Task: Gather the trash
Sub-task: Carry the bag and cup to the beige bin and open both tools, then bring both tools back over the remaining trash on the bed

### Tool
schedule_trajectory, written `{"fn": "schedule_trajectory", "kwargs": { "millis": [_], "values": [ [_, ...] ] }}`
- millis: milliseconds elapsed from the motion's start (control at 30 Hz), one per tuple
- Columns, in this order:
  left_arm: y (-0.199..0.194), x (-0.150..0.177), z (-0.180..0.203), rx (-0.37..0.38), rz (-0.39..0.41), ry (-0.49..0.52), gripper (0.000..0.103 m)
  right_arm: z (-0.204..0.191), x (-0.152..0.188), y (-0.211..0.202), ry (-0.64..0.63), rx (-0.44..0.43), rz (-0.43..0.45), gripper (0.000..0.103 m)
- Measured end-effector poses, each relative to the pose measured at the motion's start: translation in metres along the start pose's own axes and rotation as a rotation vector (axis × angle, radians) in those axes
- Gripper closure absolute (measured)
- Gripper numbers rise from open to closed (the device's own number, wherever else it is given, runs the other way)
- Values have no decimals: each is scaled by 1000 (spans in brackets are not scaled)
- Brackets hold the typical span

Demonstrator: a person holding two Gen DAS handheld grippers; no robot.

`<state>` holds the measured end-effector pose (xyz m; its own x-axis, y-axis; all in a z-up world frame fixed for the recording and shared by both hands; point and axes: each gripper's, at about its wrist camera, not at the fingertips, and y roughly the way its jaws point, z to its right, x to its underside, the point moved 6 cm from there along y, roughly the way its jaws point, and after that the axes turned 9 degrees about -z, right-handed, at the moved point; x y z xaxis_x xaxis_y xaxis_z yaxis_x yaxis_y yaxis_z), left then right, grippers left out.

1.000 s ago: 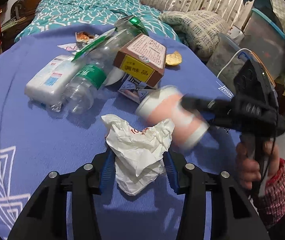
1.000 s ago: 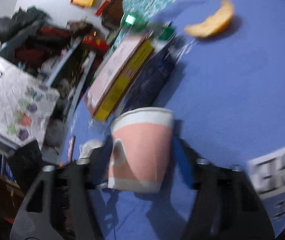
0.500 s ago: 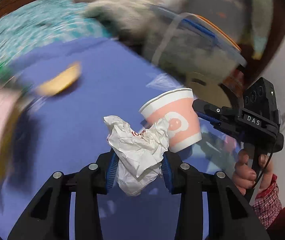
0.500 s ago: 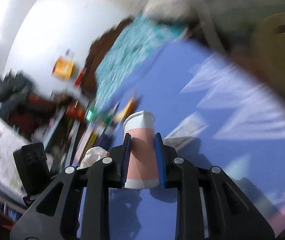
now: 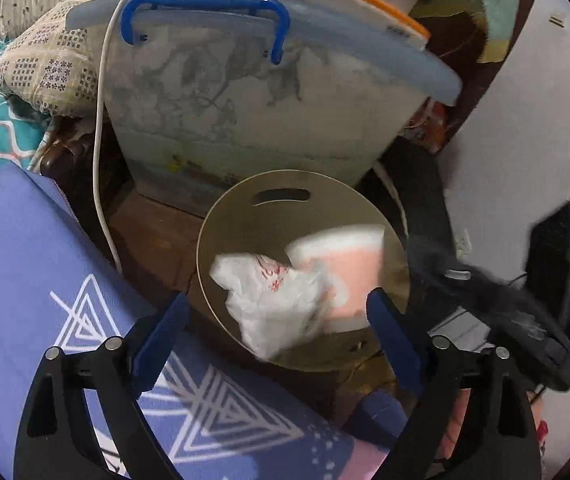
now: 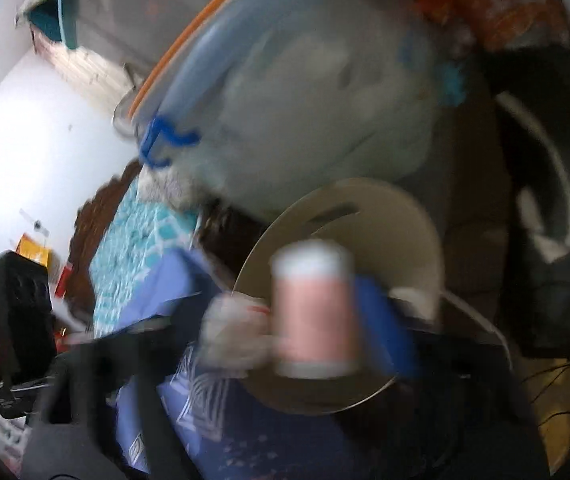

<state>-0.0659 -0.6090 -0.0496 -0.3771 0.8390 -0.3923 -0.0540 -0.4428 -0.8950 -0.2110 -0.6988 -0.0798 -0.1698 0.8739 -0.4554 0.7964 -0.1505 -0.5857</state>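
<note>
A round beige trash bin [image 5: 305, 196] stands on the floor beside the bed. My left gripper [image 5: 277, 316] is open over it, and the crumpled white paper [image 5: 273, 300] is loose between the spread fingers, above the bin mouth. The pink and white paper cup [image 5: 345, 264] is blurred next to the paper, over the bin. In the blurred right wrist view the cup [image 6: 313, 308] sits between my right gripper's blue pads [image 6: 385, 320]; the jaws look spread, but the blur hides whether they touch the cup. The bin [image 6: 385, 216] is behind it.
A large translucent storage box [image 5: 245, 92] with a blue handle stands behind the bin. A white cable [image 5: 99, 128] hangs beside it. The blue bed cover [image 5: 45, 280] is at the lower left, and a patterned pillow [image 5: 41, 72] lies at the upper left.
Both grippers swung from the bed to above the bin. The left jaws opened and let go of the crumpled paper. The cup moved over the bin mouth.
</note>
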Motion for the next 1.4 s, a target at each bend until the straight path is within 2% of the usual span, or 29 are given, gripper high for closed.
{"fn": "schedule_trajectory", "kwargs": {
  "millis": [100,167,267,433,533,667,767,967,1133,1233,1400],
  "values": [
    [-8,9,-15,-4,11,-24,17,13,-4,-11,19,6,35,29],
    [-28,23,-30,-13,47,-26,17,19,-2,-17,53,-35,44,30],
    [-63,56,-57,-49,113,-41,17,-1,12,-12,6,-72,1,30],
    [-100,131,-101,-140,143,-114,17,-64,43,20,-73,-216,-148,30],
    [-120,185,-132,-198,144,-180,17,-112,77,40,-132,-302,-264,31],
    [-156,261,-171,-301,164,-293,17,-181,145,66,-236,-377,-430,31],
    [-179,307,-195,-366,181,-375,17,-219,197,79,-301,-402,-527,31],
    [-233,398,-253,-511,222,-588,17,-283,305,103,-394,-420,-711,33],
    [-259,450,-284,-605,227,-703,17,-317,371,114,-483,-382,-786,35],
    [-269,476,-300,-625,227,-766,17,-330,395,113,-539,-350,-784,36],
    [-274,500,-313,-640,232,-817,16,-342,408,111,-588,-311,-760,36]
  ]
}}
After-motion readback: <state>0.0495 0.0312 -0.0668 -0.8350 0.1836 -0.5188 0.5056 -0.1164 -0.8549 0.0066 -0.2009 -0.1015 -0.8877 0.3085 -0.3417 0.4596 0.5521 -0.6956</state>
